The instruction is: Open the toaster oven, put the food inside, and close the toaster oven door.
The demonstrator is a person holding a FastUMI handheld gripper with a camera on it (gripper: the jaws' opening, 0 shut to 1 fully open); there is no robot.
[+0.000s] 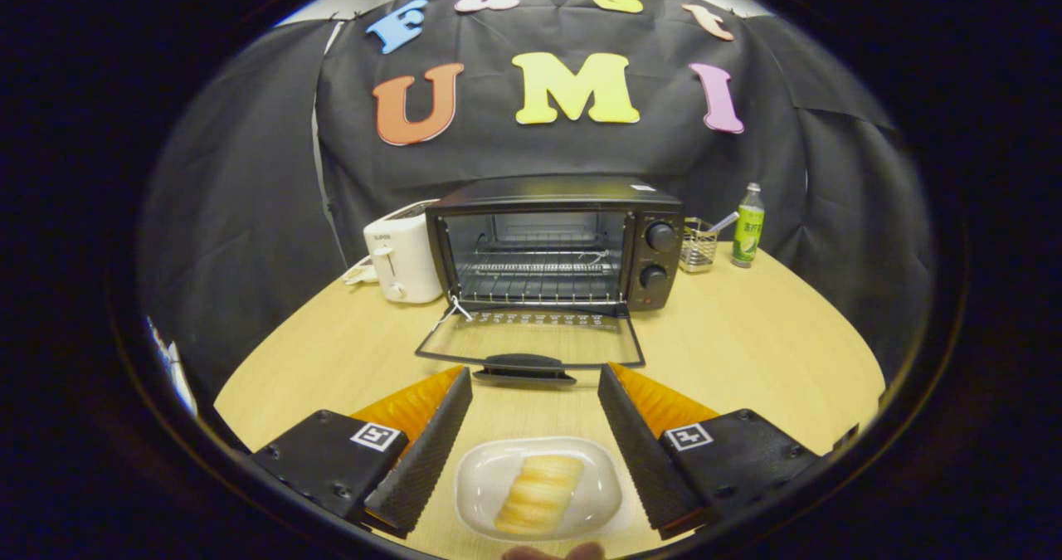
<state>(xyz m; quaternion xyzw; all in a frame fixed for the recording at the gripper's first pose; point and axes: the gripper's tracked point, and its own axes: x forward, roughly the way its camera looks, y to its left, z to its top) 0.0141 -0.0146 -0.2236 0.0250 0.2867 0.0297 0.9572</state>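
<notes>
Bread [538, 494] sits on its white dish [481, 481] between my tool's [535, 390] spread fingers, nothing gripped. Toaster oven [554, 241] stands beyond on the desk [747, 344], door [531, 340] down. I judge an off-centre pinch on the dish rim could tip it and roll the bread off.

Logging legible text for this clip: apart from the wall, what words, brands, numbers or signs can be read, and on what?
Nothing reads clearly.
White toaster: small mark on its front, blurred.
Green bottle: label print, too small.
Toaster oven: marks by the knobs and along the open door, too small.
Tool: open, fingers either side of the plate of bread; square coded tags, no words.
</notes>
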